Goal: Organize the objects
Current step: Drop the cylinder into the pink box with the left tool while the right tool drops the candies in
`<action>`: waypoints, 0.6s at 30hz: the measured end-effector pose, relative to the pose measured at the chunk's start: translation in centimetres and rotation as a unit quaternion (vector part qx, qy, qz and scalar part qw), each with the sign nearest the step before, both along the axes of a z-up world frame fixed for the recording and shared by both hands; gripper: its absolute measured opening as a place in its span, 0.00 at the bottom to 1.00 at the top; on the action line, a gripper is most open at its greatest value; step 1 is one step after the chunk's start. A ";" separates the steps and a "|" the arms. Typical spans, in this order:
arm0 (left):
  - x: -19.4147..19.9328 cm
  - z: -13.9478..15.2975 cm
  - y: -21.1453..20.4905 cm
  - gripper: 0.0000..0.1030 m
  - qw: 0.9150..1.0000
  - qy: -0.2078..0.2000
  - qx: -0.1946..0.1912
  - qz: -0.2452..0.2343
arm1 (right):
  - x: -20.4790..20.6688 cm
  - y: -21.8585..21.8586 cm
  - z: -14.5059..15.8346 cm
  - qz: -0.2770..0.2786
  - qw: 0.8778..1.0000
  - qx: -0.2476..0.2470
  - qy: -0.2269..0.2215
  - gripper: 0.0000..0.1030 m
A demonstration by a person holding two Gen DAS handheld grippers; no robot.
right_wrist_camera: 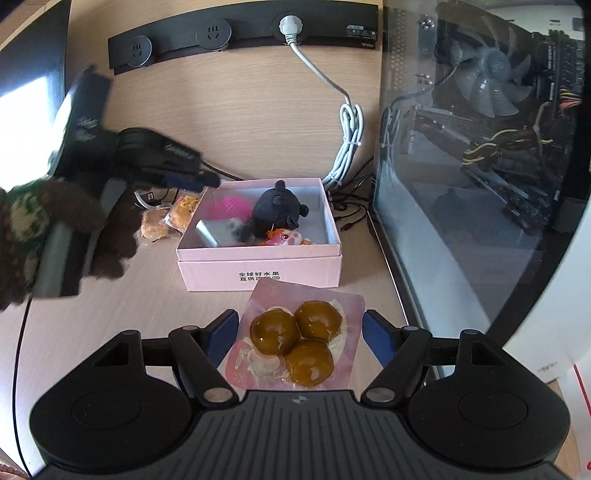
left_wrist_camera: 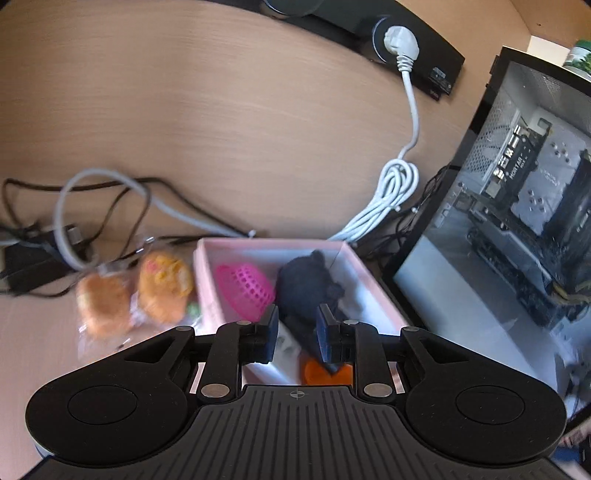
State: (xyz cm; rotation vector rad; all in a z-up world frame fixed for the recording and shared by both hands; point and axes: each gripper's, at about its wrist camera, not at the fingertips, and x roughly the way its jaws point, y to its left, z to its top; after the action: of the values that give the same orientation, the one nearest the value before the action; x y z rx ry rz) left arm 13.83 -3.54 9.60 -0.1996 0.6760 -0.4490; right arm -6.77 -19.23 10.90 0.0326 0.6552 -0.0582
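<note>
- Left gripper [left_wrist_camera: 295,334] up over the pink box [left_wrist_camera: 207,273], fingers a little apart, nothing between them.
- Seen from the right wrist, left gripper [right_wrist_camera: 207,181] hanging by the far left corner of the pink box [right_wrist_camera: 258,266].
- Right under the left fingers, inside the box: black plush toy [left_wrist_camera: 306,284], with pink mesh ball [left_wrist_camera: 243,288] to its left and something orange [left_wrist_camera: 321,371] closer in.
- Left of the box, on the wooden desk [left_wrist_camera: 221,129]: two wrapped cakes [left_wrist_camera: 136,291].
- Right gripper [right_wrist_camera: 300,334] spread wide, low over the desk [right_wrist_camera: 122,314].
- Between the right fingers, touching neither: pink packet with three brown balls [right_wrist_camera: 295,343], lying flat just in front of the box.
- Off to the right: glass computer case [right_wrist_camera: 480,166].
- Far ahead: white cord [right_wrist_camera: 347,140] plugged into the black socket strip [right_wrist_camera: 240,29].
</note>
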 end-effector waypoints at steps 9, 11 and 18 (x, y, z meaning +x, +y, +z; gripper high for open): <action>-8.7 -3.3 5.8 0.24 0.997 0.071 0.028 0.024 | 7.3 0.1 3.1 0.052 0.997 -0.020 -0.055 0.72; -10.1 -4.4 7.2 0.24 0.994 0.093 0.029 0.039 | 9.9 0.2 4.1 0.059 0.996 -0.024 -0.066 0.72; -11.2 -6.1 11.0 0.24 0.987 0.134 0.037 0.086 | 17.7 1.8 1.9 0.067 0.997 -0.038 -0.003 0.82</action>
State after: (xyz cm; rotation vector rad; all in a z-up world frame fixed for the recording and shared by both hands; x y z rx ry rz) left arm 2.59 7.46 3.47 -0.2492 0.9294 -0.2322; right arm 10.89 -17.41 12.78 -0.0853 0.6478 0.0464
